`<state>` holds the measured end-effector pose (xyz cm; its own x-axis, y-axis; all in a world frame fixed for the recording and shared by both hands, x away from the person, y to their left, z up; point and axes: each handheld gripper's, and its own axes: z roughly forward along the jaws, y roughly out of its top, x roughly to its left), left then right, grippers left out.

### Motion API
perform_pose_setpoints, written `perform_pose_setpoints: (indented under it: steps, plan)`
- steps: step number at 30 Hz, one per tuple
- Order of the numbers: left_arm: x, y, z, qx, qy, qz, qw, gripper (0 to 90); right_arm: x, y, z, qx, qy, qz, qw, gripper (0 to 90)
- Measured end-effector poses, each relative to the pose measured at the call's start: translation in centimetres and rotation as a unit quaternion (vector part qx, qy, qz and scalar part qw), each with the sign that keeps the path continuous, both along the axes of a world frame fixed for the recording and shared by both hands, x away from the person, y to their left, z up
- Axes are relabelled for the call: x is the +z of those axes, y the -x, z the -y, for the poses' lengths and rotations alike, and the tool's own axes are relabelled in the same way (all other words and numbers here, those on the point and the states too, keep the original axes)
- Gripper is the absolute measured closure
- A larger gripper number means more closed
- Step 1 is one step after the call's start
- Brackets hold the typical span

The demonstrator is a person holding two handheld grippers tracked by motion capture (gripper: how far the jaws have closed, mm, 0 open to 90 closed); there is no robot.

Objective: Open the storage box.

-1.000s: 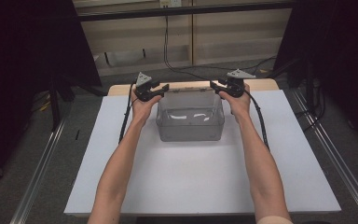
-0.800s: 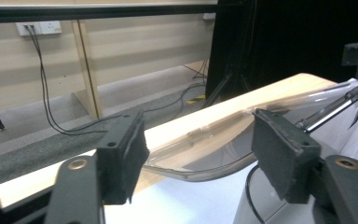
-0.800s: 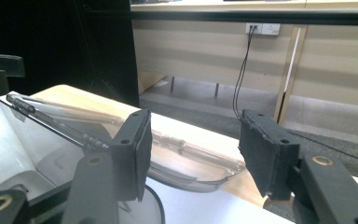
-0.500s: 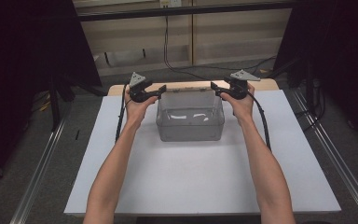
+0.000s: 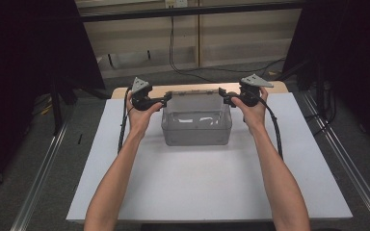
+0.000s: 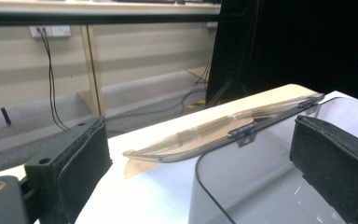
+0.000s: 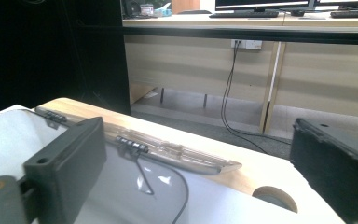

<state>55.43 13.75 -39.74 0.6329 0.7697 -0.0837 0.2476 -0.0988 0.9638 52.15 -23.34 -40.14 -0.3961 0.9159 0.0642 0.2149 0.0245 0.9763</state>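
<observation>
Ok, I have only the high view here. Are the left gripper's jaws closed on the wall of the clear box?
Observer: No. The left gripper is open, with a corner of the clear box between its jaws.
Operator: And the right one?
Observer: The right gripper is open too, one jaw on each side of the box rim.
Operator: Where is the lid?
Observer: The lid is on its hinges, folded back over the wooden board.

Bare forearms; black grippers point(image 5: 165, 100) with grey plates.
</observation>
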Motion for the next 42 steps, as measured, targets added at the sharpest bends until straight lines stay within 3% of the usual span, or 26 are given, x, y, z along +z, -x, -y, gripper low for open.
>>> perform_pose_setpoints:
  steps: [3,7,9,11,13,21,25,28,32,42]
  plan:
    - [0.0,0.8,-0.1,0.0,0.004,0.001,1.0,2.8,0.2,0.7,0.1,-0.001,-0.001,0.0,1.0,0.0]
    - [0.3,1.5,-0.4,0.008,-0.005,0.012,0.9999,1.9,0.5,1.7,0.2,-0.001,0.003,0.021,0.9998,0.1]
    - [0.6,1.9,-0.5,0.007,-0.006,0.011,0.9999,1.9,0.6,2.0,0.1,-0.008,0.002,0.021,0.9997,0.0]
    - [0.9,2.4,-0.7,0.008,-0.006,0.019,0.9998,2.0,0.6,2.4,0.1,-0.014,0.017,0.023,0.9995,0.0]
    - [1.1,2.9,-0.9,0.014,-0.005,0.026,0.9996,2.0,0.8,2.8,0.2,-0.015,0.015,0.026,0.9994,0.0]
    - [0.5,4.5,-1.5,0.017,0.005,0.039,0.9991,2.1,0.8,4.3,0.4,-0.029,0.029,0.026,0.9988,0.4]
    - [0.0,5.1,-2.2,0.014,0.032,0.033,0.9988,0.5,0.6,4.8,0.8,-0.037,0.033,0.027,0.9984,0.6]
    - [0.0,5.8,-2.5,0.022,0.022,0.043,0.9986,0.6,0.7,5.4,1.2,-0.044,0.032,0.03,0.9981,0.7]
    - [0.2,6.7,-3.0,0.026,0.028,0.037,0.9986,1.0,0.9,6.3,1.7,-0.052,0.025,0.035,0.9977,0.4]
    - [0.3,9.3,-4.3,0.026,0.042,0.033,0.9982,1.4,0.6,8.6,1.6,-0.054,0.038,0.042,0.9969,0.0]
